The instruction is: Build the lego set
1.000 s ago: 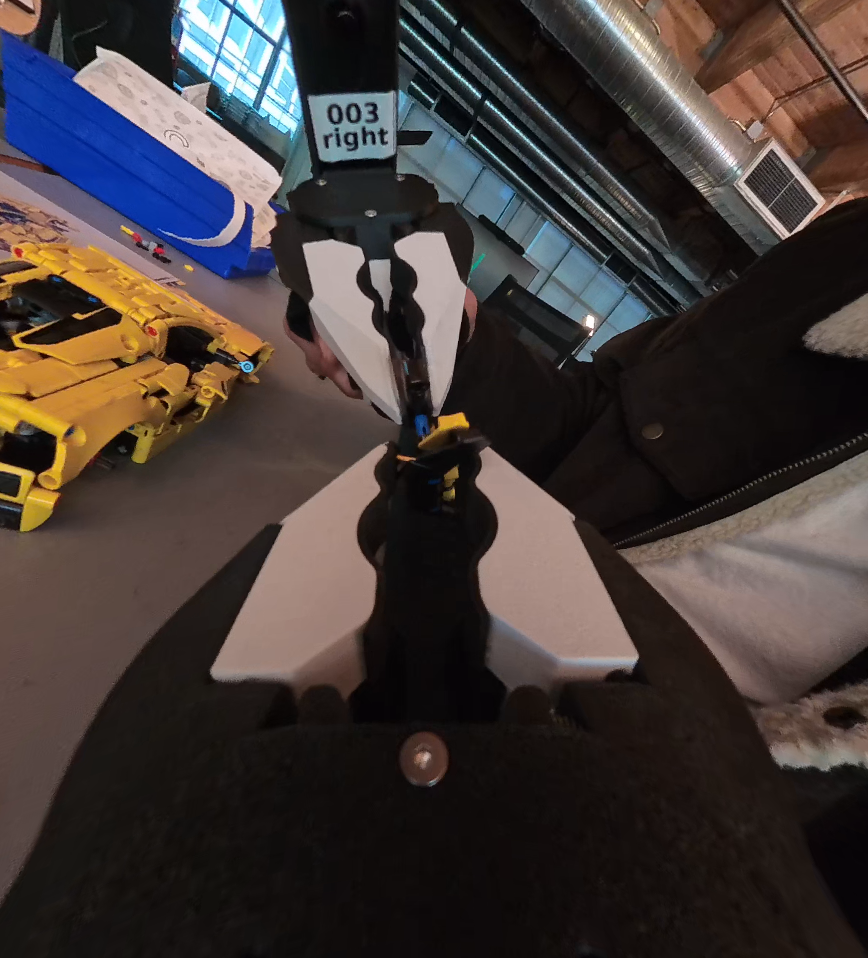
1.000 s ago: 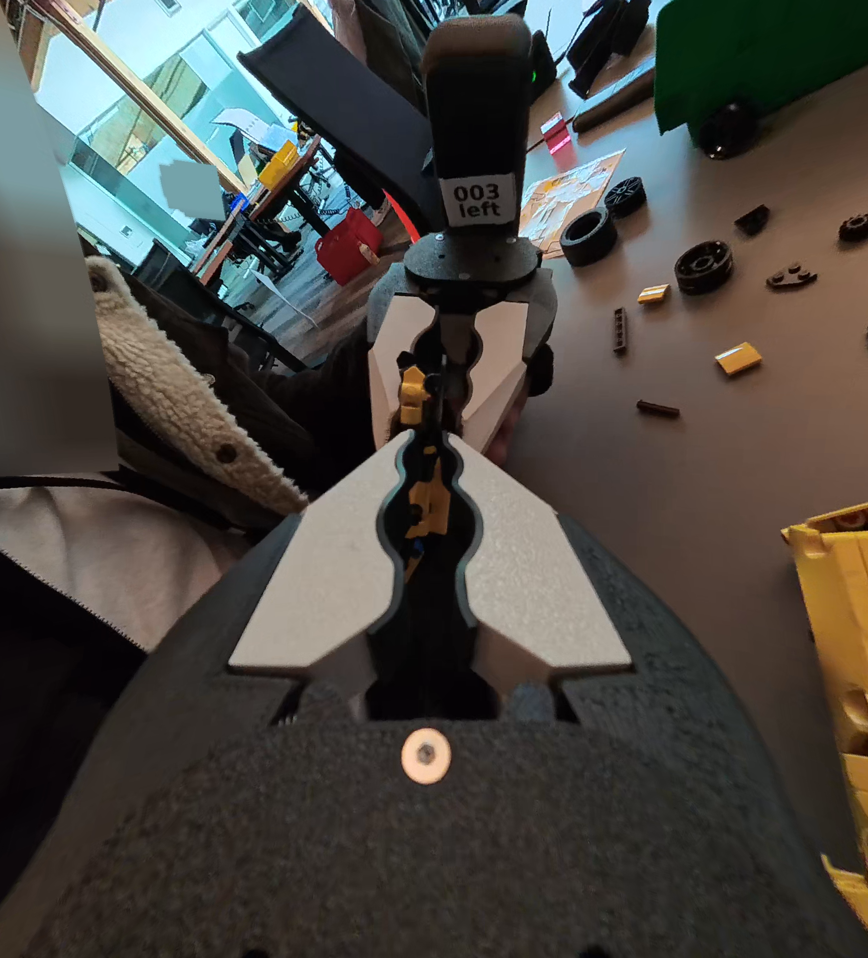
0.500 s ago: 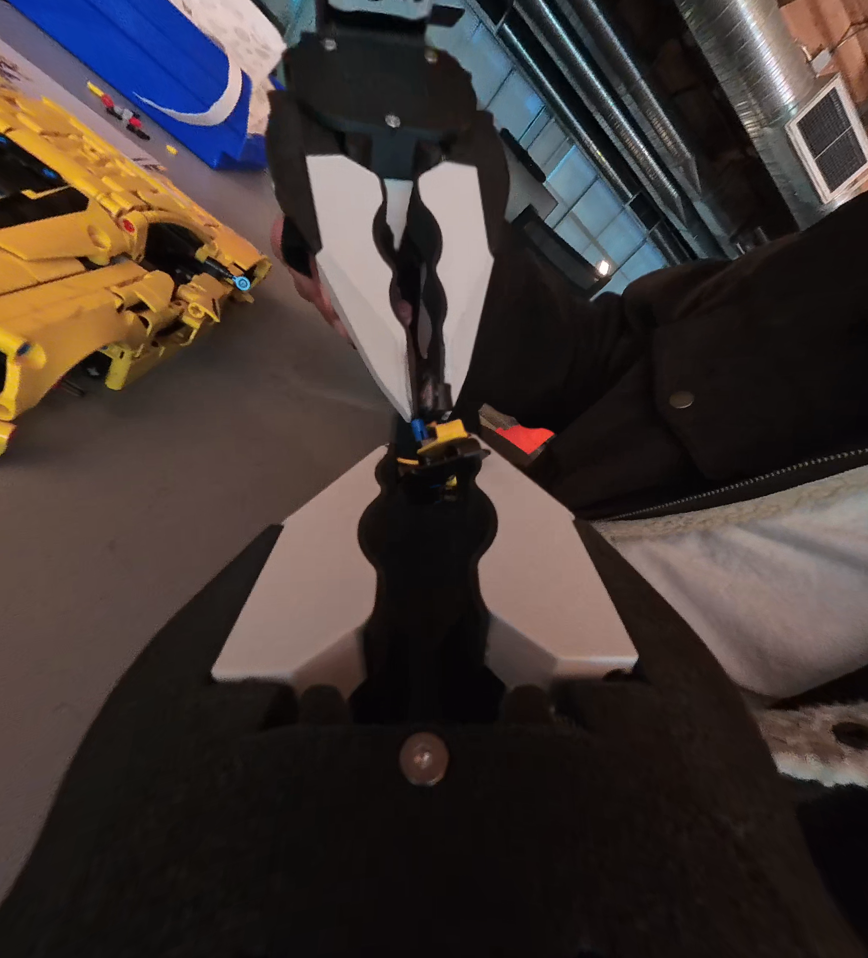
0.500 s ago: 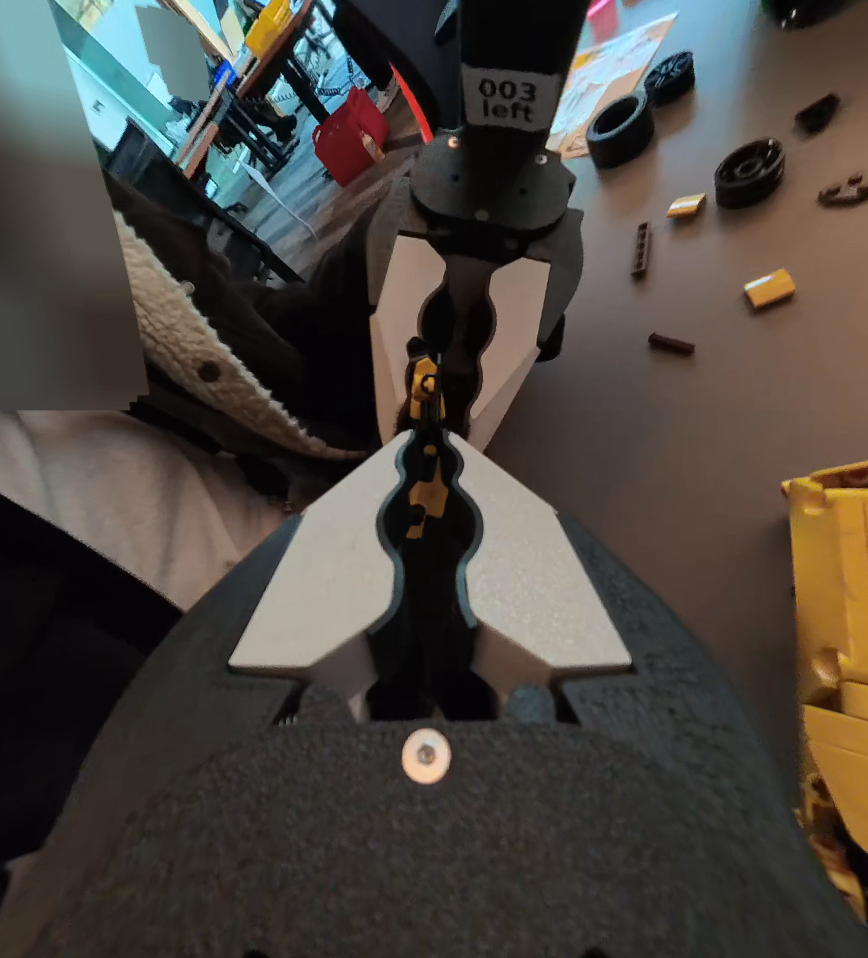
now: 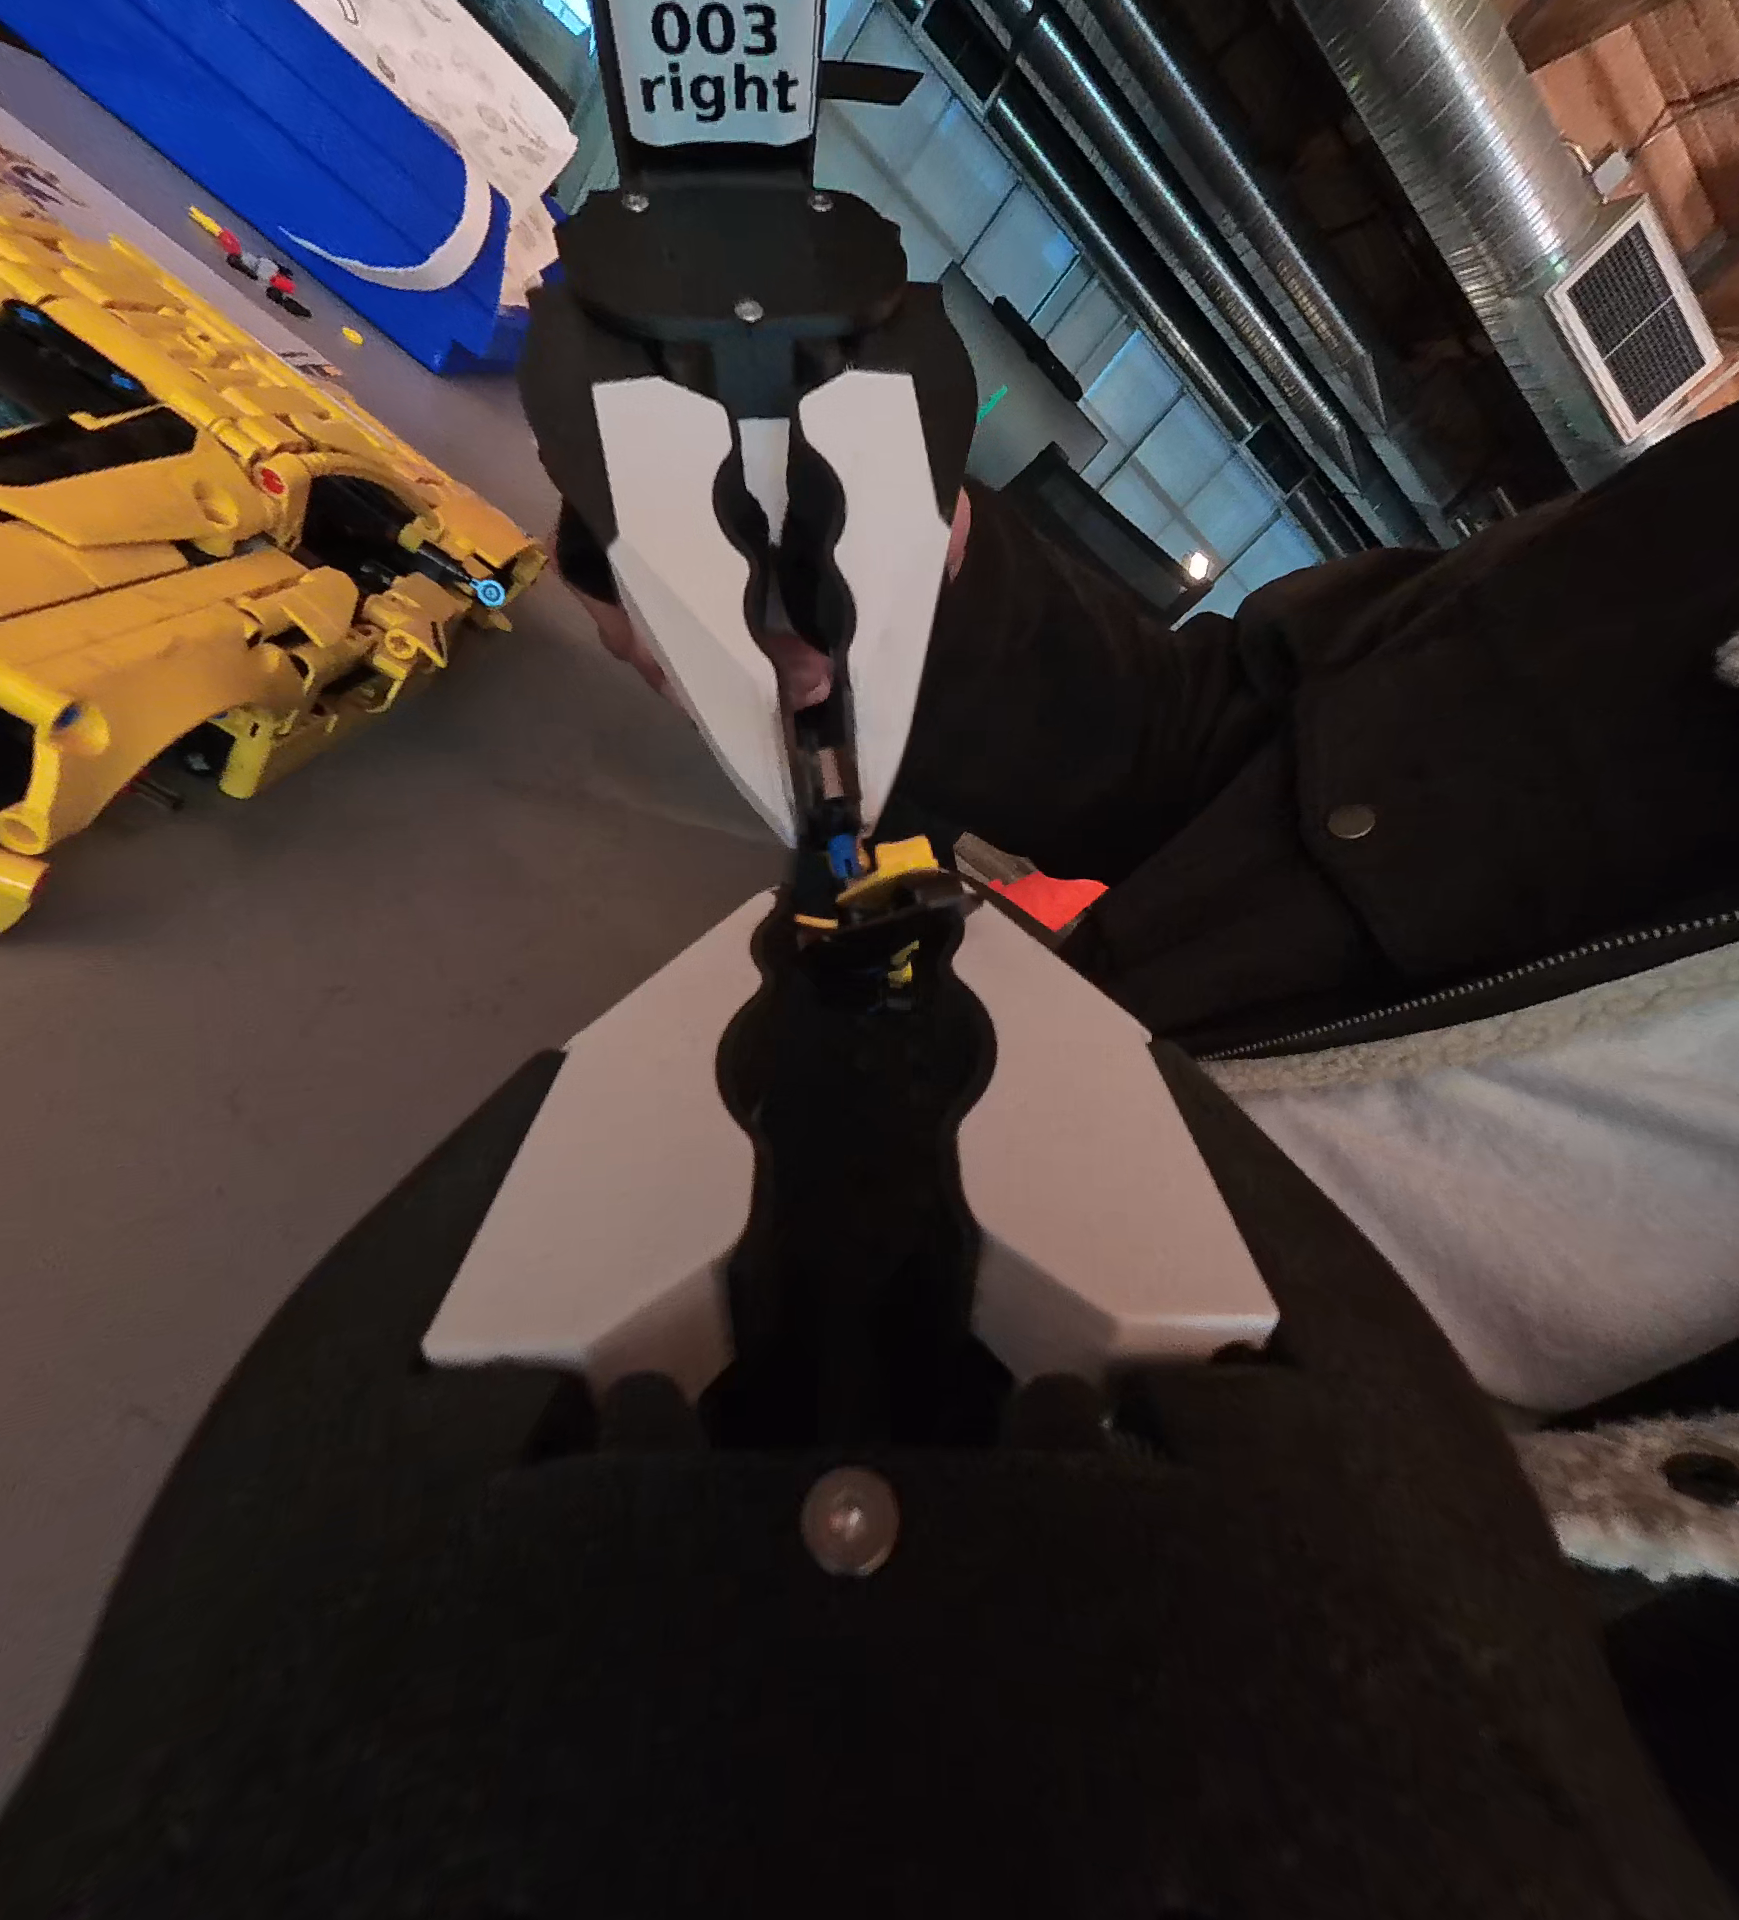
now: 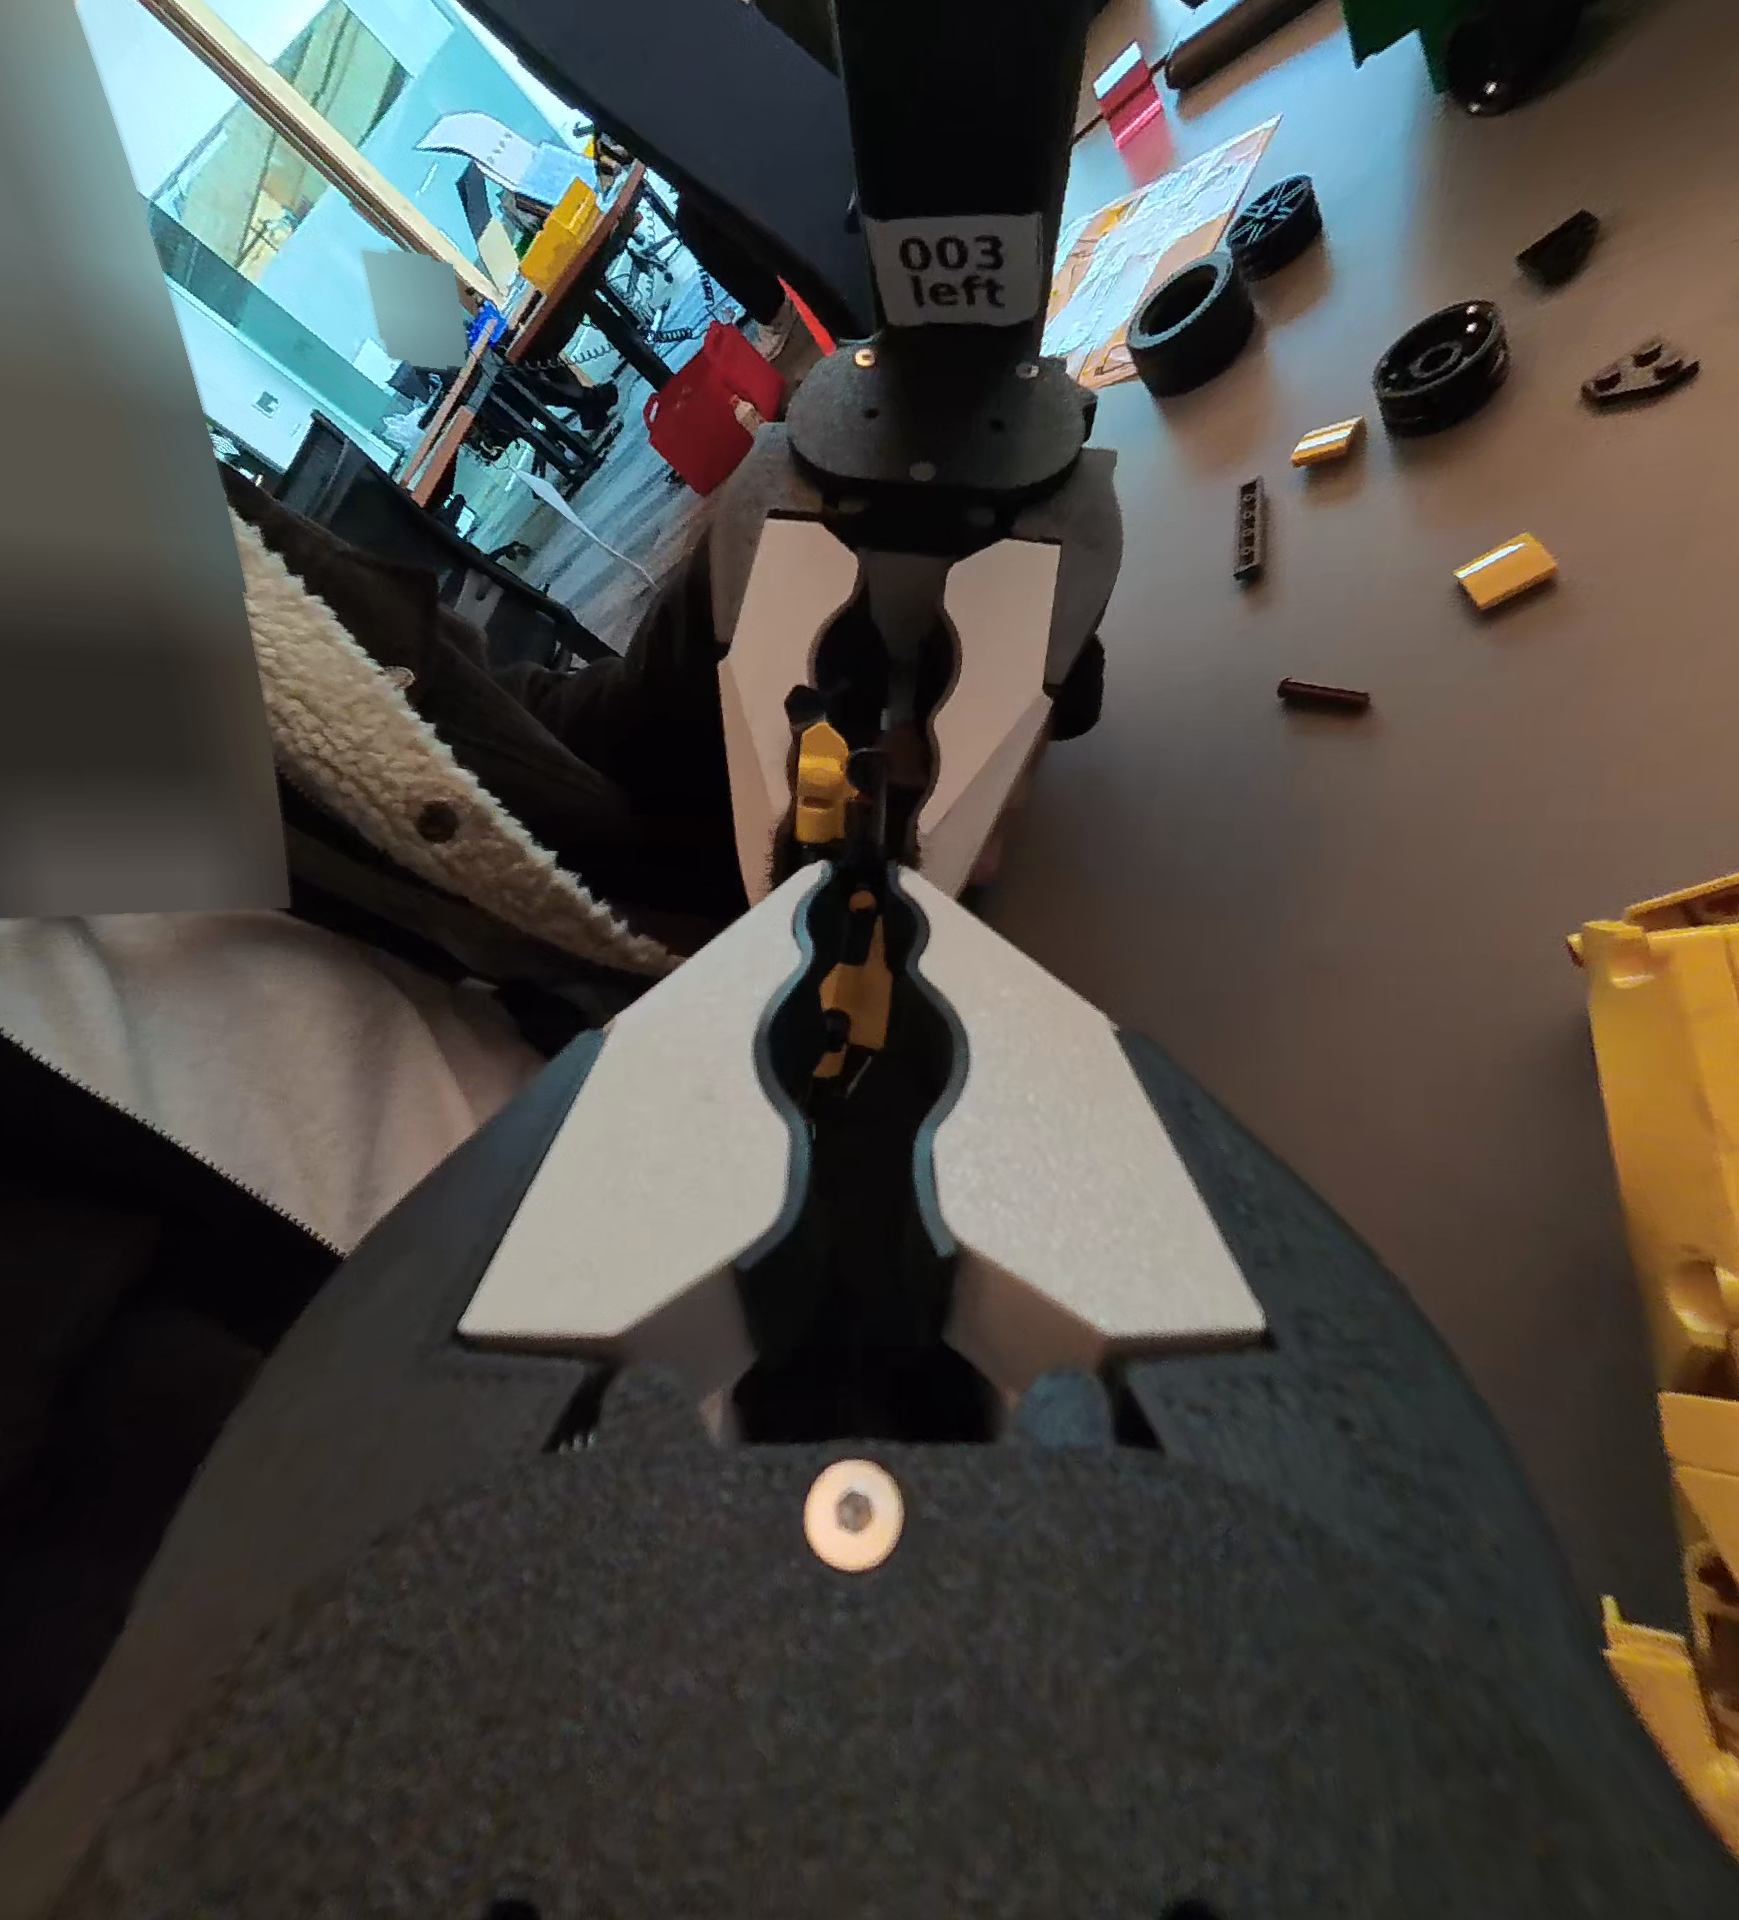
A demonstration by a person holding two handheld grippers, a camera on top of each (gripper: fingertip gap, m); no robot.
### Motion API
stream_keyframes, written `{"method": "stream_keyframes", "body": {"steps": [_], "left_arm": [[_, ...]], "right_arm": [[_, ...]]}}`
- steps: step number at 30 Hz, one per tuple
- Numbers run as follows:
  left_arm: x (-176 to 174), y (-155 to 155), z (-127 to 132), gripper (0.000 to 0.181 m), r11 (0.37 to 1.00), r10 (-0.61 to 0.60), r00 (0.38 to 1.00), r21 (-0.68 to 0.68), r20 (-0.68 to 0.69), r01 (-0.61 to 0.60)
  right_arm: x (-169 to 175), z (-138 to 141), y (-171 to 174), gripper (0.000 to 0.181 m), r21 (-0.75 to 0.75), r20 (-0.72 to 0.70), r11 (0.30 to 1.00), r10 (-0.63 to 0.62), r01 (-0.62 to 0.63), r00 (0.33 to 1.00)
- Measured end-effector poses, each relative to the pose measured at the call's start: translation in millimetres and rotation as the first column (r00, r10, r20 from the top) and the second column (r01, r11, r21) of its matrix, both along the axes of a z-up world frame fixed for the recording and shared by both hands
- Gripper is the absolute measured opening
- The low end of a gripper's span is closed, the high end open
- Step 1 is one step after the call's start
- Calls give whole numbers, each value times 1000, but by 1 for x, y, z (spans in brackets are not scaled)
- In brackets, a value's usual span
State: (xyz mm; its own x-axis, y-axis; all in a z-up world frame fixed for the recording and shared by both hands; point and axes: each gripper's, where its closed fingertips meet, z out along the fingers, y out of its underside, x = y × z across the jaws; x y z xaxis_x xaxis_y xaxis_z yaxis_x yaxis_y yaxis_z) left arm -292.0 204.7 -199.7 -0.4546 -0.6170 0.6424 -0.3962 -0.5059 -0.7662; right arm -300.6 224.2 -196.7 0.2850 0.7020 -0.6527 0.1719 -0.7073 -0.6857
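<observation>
Both grippers meet tip to tip in the air above the table edge, each shut on one end of a small yellow and black lego sub-assembly. In the left wrist view my left gripper holds it from below, and the right gripper comes down onto it, next to a blue pin. In the right wrist view my right gripper has a yellow part between its fingers, and the left gripper opposite holds another yellow part. The joint between the parts is hidden.
A large yellow lego car stands on the grey table, also at the right edge of the right wrist view. Loose tyres, a wheel hub, yellow tiles, a black beam, a dark pin and a booklet lie beyond. A blue bin is far left. A person's jacket is close behind. My two grippers' fingertips are within a few centimetres of each other. The black beam is about equally far from each gripper, around 20 cm.
Both grippers stayed shut and tip to tip on the small assembly. They tilted and shifted a little together, and the opposite gripper now sits slightly farther back in each view.
</observation>
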Motion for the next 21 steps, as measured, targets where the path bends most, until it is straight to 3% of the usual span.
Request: {"method": "stream_keyframes", "body": {"steps": [21], "left_arm": [[1, 1, -1, 22, 1000, 2, 1000, -15, -11, -2]], "right_arm": [[0, 0, 3, 7, -111, -147, 993, -51, 34, 988]]}}
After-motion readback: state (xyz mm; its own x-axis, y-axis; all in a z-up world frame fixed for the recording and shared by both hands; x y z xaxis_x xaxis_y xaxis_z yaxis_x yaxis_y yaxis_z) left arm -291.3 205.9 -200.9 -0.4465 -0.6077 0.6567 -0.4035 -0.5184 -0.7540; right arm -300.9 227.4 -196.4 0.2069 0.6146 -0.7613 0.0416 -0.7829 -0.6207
